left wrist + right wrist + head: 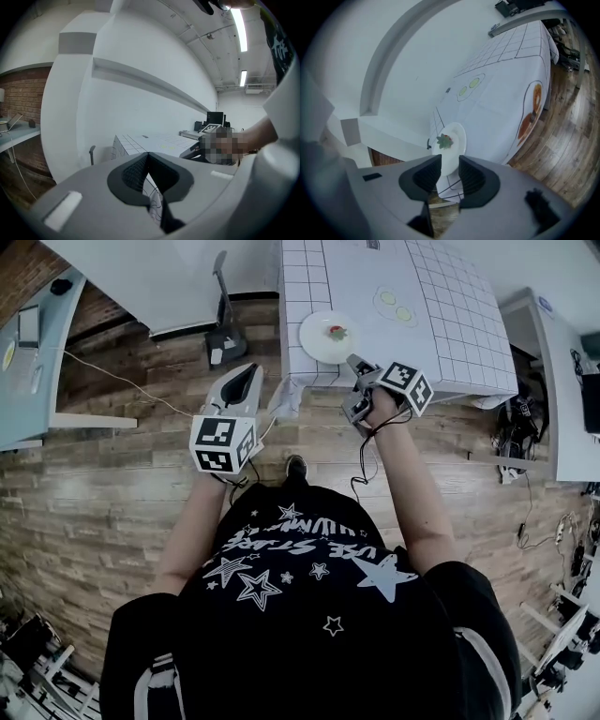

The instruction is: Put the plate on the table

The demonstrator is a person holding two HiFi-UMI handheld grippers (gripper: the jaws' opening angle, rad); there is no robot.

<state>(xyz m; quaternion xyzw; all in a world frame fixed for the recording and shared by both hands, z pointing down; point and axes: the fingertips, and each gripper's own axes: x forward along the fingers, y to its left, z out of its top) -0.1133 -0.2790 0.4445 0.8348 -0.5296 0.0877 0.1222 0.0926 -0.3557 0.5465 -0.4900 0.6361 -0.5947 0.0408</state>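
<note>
Plate [323,338] first: just one, round, white and glossy, lying flat on the bench [450,324] near its front corner, with a small green-and-red piece [337,332] at its centre. The bench wears a white cloth ruled in a grid, and two pale green discs [403,313] sit further in. Two grey, smooth grippers show. The right hand-held gripper [356,362] is released, ribbed black jaws apart just beside the plate's rim. The left hand-held gripper [246,382] is clenched on nothing, off the bench's corner above the wooden floor [112,484].
</note>
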